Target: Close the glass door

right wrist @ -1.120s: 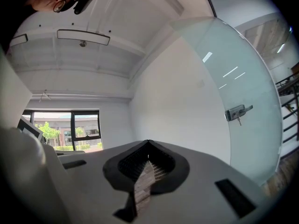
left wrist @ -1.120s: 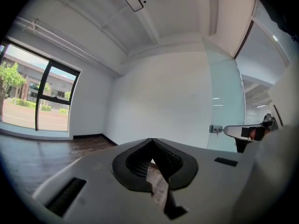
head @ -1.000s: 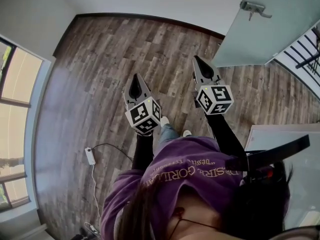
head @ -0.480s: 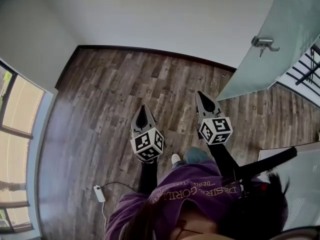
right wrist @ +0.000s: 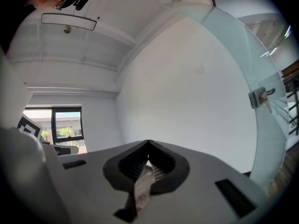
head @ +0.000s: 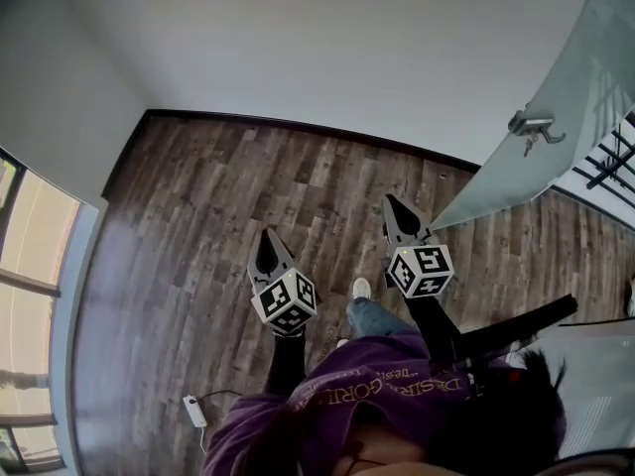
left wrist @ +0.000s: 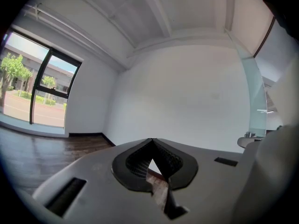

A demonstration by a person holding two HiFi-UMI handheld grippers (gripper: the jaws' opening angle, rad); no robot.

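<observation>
the glass door [head: 531, 172] stands open at the far right corner of the wood floor [head: 238, 186], swung out at an angle from the white wall [head: 327, 48]. its frosted pane leans across the right side of the head view. a metal lock with a handle [head: 532, 124] sits on the pane near its free edge. behind the door, along the right edge of the floor, a black railing [head: 607, 165] shows.

the left gripper [head: 265, 236] is held out over the middle of the floor, pointing toward the far wall. its fingers are clenched tip to tip with nothing between them. in the left gripper view [left wrist: 150, 140] they meet in a point against the bare wall, and the door [left wrist: 256, 97] shows as a pale strip far to the right.

the right gripper [head: 393, 204] is held beside it, nearer the door, fingers also clenched and empty. in the right gripper view [right wrist: 148, 143] the pane [right wrist: 233, 73] curves past on the right with its lock [right wrist: 259, 96] well clear of the tips, so nothing touches the door.

the person wears a purple top [head: 377, 385], and one pale shoe [head: 361, 288] shows on the floor between the two grippers. a window [head: 30, 256] runs along the left edge of the floor. a small white power strip [head: 194, 411] with a cord lies near the floor's near left corner.
</observation>
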